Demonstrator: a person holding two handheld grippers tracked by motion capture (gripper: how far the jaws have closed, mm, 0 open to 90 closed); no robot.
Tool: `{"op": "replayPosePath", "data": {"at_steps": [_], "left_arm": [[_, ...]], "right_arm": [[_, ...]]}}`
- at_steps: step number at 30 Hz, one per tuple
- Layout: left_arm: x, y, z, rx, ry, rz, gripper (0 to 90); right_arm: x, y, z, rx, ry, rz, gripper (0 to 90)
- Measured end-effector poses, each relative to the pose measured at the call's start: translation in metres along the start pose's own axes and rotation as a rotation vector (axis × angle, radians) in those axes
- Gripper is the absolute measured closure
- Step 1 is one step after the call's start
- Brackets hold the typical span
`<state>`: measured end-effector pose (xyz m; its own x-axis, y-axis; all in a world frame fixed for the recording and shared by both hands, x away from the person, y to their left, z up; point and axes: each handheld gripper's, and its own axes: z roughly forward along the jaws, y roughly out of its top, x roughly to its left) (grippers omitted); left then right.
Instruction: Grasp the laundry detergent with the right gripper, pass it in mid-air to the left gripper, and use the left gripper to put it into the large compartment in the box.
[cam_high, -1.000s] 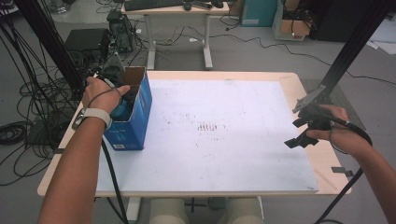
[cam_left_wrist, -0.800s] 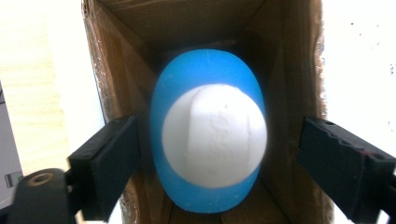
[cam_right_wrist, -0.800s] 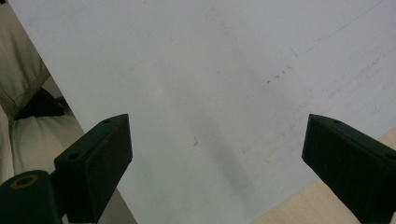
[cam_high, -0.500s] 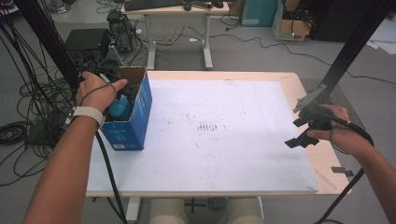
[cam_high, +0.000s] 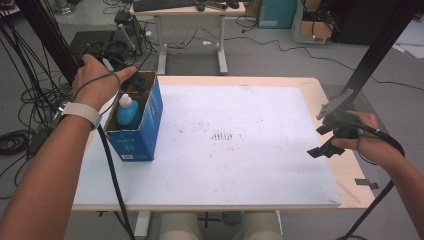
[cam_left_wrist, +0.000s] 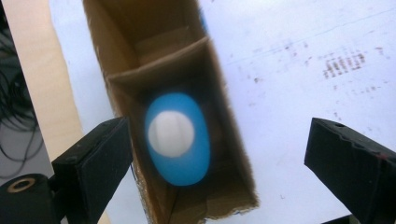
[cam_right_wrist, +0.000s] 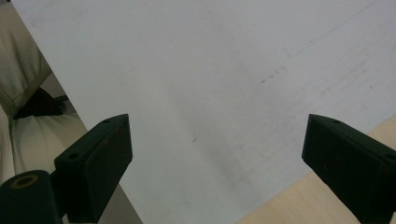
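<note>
My left gripper (cam_high: 134, 82) hangs above the open top of the blue carton (cam_high: 145, 131), which stands upright at the left edge of the white board (cam_high: 250, 165). Its jaws have just been opening and now stand wide apart with nothing pressed between them; in the left gripper view (cam_left_wrist: 215, 154) I look straight down past both black jaws into the box. The blue bottle (cam_left_wrist: 177, 137) with its white cap (cam_left_wrist: 171, 134) stands upright inside the carton, in the compartment on the near side of the cardboard divider (cam_left_wrist: 156, 63); the compartment beyond the divider looks bare. From the high view the bottle (cam_high: 128, 111) sits in the near half of the box, cap up, below my jaws and clear of them. The bottle is a bit blurred in the gripper view, so I can't tell whether it touches the carton walls. My right gripper (cam_high: 330, 135) is over the right edge of the board, well apart from the carton. Its jaws are spread wide too, nothing between them: the right gripper view (cam_right_wrist: 217, 158) gives bare white board under the jaws, with the wooden table edge (cam_right_wrist: 299, 200) at lower right. Faint dark marks (cam_high: 222, 135) sit mid-board, between the two grippers
</note>
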<state>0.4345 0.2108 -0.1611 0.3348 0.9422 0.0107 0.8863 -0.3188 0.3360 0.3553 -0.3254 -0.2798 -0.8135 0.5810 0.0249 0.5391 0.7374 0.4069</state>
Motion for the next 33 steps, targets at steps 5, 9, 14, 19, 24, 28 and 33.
{"op": "replayPosePath", "data": {"at_steps": [5,9,14,19,24,28,33], "left_arm": [[-0.015,0.007,-0.017,-0.025,-0.005,0.075,8.2],[-0.031,0.011,-0.024,-0.026,-0.021,0.151,8.2],[-0.055,0.013,-0.029,-0.016,-0.036,0.266,8.6],[-0.076,0.013,-0.032,-0.008,-0.058,0.367,8.5],[-0.093,0.011,-0.039,0.042,-0.063,0.510,8.5],[-0.106,0.008,-0.044,0.063,-0.081,0.593,8.9],[-0.122,0.000,-0.050,0.082,-0.109,0.687,8.7]], "right_arm": [[0.000,0.001,-0.001,-0.001,-0.001,0.000,8.5],[0.000,0.002,-0.001,0.002,0.000,0.000,8.5],[0.000,0.003,-0.002,-0.004,0.002,0.001,8.3],[0.000,0.005,-0.003,0.000,0.003,-0.002,8.3],[0.000,0.005,-0.005,-0.001,0.002,0.007,8.3],[-0.001,0.005,-0.006,0.002,-0.001,0.006,8.3],[0.000,0.006,-0.006,0.002,0.004,0.007,8.3]]}}
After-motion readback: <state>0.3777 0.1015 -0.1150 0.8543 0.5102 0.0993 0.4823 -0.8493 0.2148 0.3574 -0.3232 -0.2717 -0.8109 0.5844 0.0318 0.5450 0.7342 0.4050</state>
